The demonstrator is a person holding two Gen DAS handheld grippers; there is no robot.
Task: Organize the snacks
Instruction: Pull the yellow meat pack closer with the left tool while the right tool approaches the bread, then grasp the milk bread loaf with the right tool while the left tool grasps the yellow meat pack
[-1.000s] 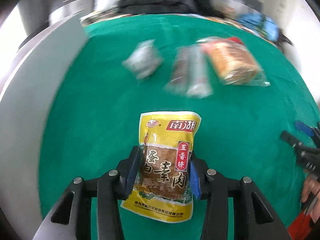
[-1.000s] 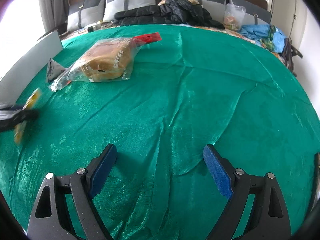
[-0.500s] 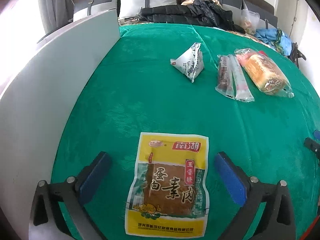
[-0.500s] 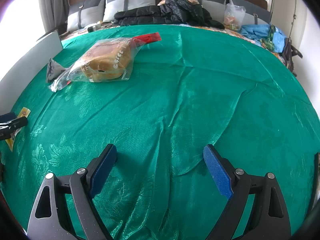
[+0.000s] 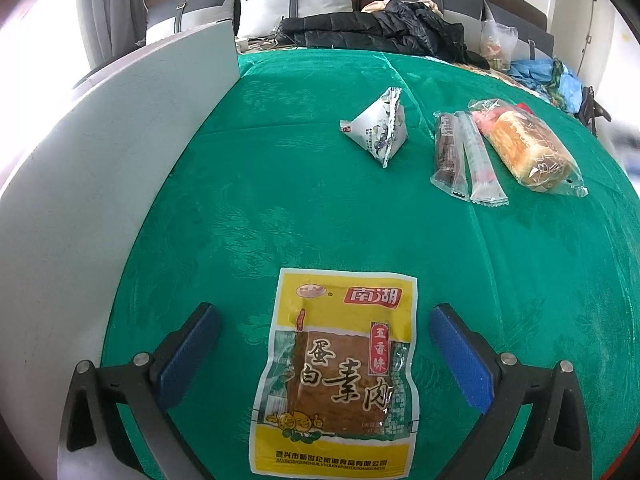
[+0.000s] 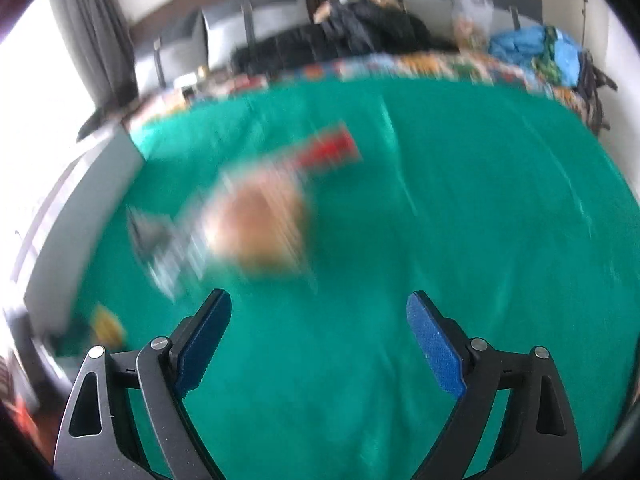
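A green patterned cloth (image 5: 320,208) fills most of both views. A pale grey panel (image 5: 100,168) stands along its edge, taking up the left side of the left wrist frame.

In that frame the left gripper (image 5: 324,344) sits at the bottom, its blue-padded fingers (image 5: 188,352) spread wide apart with nothing between their pads. A yellow snack packet (image 5: 340,376) lies flat on the cloth in the lower centre, in the gap between the fingers but touching neither.

In the upper right of the same frame a bagged bread loaf (image 5: 528,148) lies on the cloth. Just beside it, to its left, lie two slim clear-wrapped bars (image 5: 464,156) side by side. Further left, apart from them, a white triangular pouch (image 5: 378,128) sits upper centre.

The right wrist frame is heavily motion-blurred. The right gripper (image 6: 320,336) shows at the bottom, its jaws wide apart and empty over bare cloth. The bread loaf appears as an orange-tan smear left of centre, and a yellow blur at the lower left edge may be the packet, though that cannot be confirmed.
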